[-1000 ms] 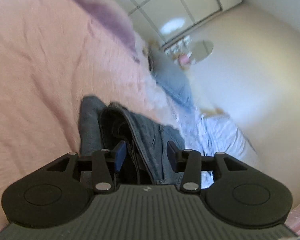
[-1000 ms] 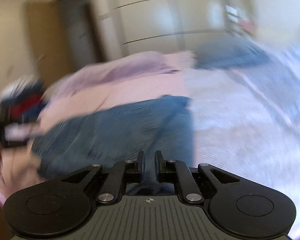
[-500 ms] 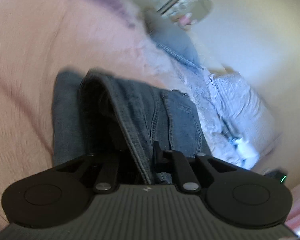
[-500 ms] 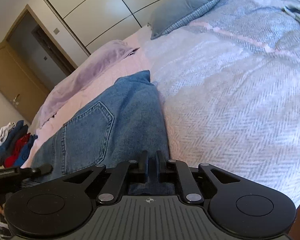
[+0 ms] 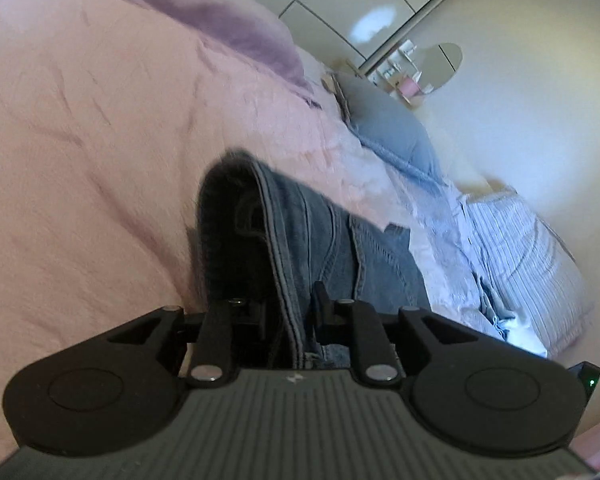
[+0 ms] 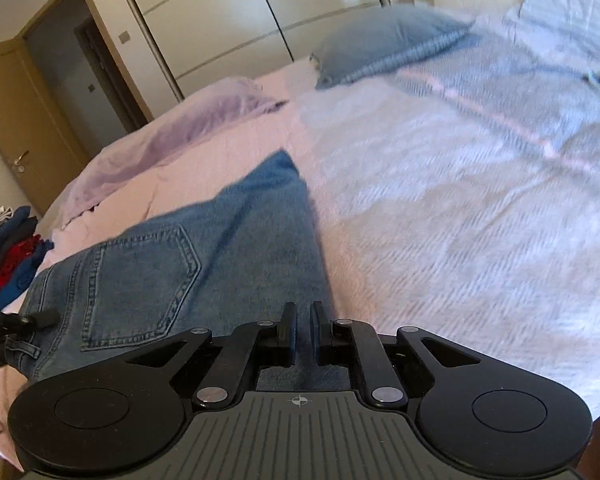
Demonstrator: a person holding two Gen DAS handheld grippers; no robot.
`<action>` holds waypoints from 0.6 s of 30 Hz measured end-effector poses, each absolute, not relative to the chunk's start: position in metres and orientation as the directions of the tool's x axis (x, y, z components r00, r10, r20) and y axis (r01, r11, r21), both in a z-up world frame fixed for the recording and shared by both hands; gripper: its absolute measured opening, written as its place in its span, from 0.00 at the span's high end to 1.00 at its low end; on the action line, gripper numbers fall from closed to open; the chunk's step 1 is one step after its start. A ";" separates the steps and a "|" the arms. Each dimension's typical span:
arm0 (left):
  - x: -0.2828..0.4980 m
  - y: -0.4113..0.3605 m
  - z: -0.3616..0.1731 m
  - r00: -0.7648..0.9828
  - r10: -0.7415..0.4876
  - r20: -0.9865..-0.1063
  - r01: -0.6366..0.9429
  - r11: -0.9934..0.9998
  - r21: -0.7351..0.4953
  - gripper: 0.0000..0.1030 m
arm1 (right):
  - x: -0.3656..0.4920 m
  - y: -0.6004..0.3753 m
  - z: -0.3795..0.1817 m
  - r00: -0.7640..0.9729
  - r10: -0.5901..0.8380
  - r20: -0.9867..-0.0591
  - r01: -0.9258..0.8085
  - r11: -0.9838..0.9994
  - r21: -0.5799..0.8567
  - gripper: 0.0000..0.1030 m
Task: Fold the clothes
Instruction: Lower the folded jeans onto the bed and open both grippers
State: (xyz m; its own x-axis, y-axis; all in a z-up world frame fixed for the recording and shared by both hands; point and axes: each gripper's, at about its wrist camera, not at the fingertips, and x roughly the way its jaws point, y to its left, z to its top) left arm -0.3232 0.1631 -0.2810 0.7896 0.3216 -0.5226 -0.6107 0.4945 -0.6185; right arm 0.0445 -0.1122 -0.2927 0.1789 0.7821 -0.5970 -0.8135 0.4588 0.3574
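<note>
Left wrist view: the left gripper (image 5: 290, 312) is clamped on the waistband edge of the jeans (image 5: 320, 240), the stitched denim band running down between its two black fingers (image 5: 320, 300) and out of sight under the gripper body. The jeans stretch away from the gripper toward the far middle of the scene, their dark inside showing on the left of the band and a seamed outer panel on the right. They lie on a pink bedspread (image 5: 80, 140) that fills the left half, with a lilac blanket (image 5: 228, 28) bunched at the far edge, a blue pillow (image 5: 396, 136) to the far right and a pale striped cover (image 5: 516, 248) on the right. An oval mirror (image 5: 440, 64) hangs on the far wall. Right wrist view: the right gripper (image 6: 303, 332) has its fingers drawn nearly together on denim at the near end of the jeans (image 6: 220, 248); the fabric appears pinched between them, though the contact itself is partly hidden. A back pocket (image 6: 140, 288) faces up to the left, and the cloth tapers toward the far middle. The left gripper (image 6: 16, 320) shows at the left edge, at the waistband. A stack of folded clothes (image 6: 8, 256) sits far left, beyond it a wooden door (image 6: 16, 132), and a white herringbone cover (image 6: 460, 220) spreads to the right.
</note>
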 end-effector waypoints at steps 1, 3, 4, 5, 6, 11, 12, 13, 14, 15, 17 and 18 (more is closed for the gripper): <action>-0.331 0.162 -0.276 0.785 0.336 -0.520 -0.618 0.488 -0.617 0.84 | 0.043 -0.115 -0.290 0.191 0.785 -0.589 -0.820 0.457 0.344 0.89; -0.345 0.157 -0.266 0.772 0.372 -0.515 -0.635 0.471 -0.613 0.84 | 0.037 -0.121 -0.284 0.198 0.797 -0.570 -0.840 0.438 0.320 0.76; -0.353 0.153 -0.262 0.767 0.384 -0.514 -0.642 0.463 -0.612 0.84 | 0.032 -0.125 -0.283 0.192 0.808 -0.557 -0.858 0.413 0.305 0.54; -0.361 0.146 -0.258 0.765 0.390 -0.513 -0.644 0.456 -0.614 0.84 | 0.026 -0.129 -0.281 0.186 0.819 -0.543 -0.876 0.388 0.286 0.39; -0.368 0.139 -0.254 0.765 0.393 -0.510 -0.644 0.449 -0.620 0.84 | 0.017 -0.134 -0.281 0.181 0.826 -0.534 -0.896 0.362 0.256 0.39; -0.374 0.112 -0.233 0.813 0.381 -0.441 -0.582 0.486 -0.653 0.84 | -0.016 -0.148 -0.291 0.142 0.825 -0.547 -0.949 0.270 0.162 0.41; -0.367 0.111 -0.230 0.822 0.373 -0.430 -0.569 0.510 -0.645 0.84 | -0.016 -0.149 -0.292 0.121 0.832 -0.541 -0.945 0.264 0.195 0.41; -0.360 0.109 -0.227 0.831 0.366 -0.419 -0.556 0.535 -0.637 0.82 | -0.013 -0.149 -0.294 0.096 0.839 -0.536 -0.932 0.266 0.248 0.42; -0.352 0.111 -0.228 0.832 0.358 -0.424 -0.554 0.549 -0.625 0.81 | -0.004 -0.150 -0.299 0.065 0.847 -0.528 -0.891 0.288 0.352 0.44; -0.346 0.115 -0.236 0.821 0.356 -0.446 -0.570 0.549 -0.611 0.81 | 0.005 -0.151 -0.305 0.034 0.855 -0.517 -0.838 0.307 0.452 0.45; -0.339 0.121 -0.256 0.789 0.363 -0.496 -0.612 0.534 -0.583 0.84 | 0.022 -0.152 -0.316 -0.022 0.874 -0.486 -0.700 0.333 0.631 0.63; -0.335 0.124 -0.266 0.772 0.366 -0.520 -0.632 0.527 -0.568 0.84 | 0.030 -0.152 -0.322 -0.042 0.884 -0.466 -0.622 0.342 0.704 0.65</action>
